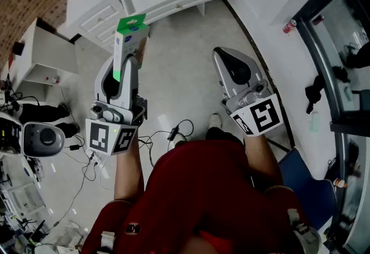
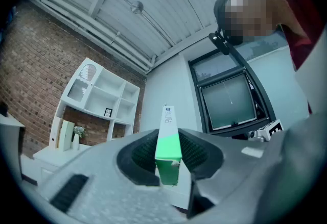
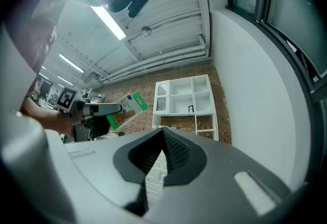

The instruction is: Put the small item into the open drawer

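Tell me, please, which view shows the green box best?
The head view: the green box shows its broad face, held in the left gripper. The left gripper view gives only its edge; the right gripper view shows it small.

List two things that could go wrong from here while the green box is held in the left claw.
1. The left claw pinches only the lower end of the green box. Most of it sticks out, so it might twist or slip loose.
2. Cables lie on the floor close to the person's shoe; a step could snag them.
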Motion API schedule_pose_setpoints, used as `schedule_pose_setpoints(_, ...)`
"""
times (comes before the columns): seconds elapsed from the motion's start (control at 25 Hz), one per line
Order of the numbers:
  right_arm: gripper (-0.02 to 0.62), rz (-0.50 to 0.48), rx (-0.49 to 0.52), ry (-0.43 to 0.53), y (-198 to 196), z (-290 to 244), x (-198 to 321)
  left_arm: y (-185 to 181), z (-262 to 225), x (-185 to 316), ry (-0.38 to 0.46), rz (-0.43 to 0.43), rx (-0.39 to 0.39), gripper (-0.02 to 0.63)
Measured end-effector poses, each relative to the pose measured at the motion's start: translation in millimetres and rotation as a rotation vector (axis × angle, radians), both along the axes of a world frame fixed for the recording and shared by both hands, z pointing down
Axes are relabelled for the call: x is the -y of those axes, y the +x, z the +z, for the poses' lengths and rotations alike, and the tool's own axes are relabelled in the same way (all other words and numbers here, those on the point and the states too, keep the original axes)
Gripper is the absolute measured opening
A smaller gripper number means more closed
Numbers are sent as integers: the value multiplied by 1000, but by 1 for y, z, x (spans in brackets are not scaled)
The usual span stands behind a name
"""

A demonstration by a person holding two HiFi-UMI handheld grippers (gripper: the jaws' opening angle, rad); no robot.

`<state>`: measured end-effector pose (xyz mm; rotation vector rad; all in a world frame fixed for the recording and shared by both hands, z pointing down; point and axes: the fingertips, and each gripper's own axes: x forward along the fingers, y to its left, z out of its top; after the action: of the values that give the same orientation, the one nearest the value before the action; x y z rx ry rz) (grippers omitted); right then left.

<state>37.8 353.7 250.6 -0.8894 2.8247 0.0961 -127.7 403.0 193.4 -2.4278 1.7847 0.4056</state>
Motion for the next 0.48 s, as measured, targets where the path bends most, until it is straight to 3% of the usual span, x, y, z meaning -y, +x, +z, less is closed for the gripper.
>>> schedule_pose_setpoints(0.28, 12, -17, 38, -11, 9, 5, 1, 4, 8, 5, -10, -3, 64, 98)
schedule_pose_setpoints(0.48, 12, -21, 42, -46, 47, 22, 36, 32, 13, 45, -36, -32, 38, 98)
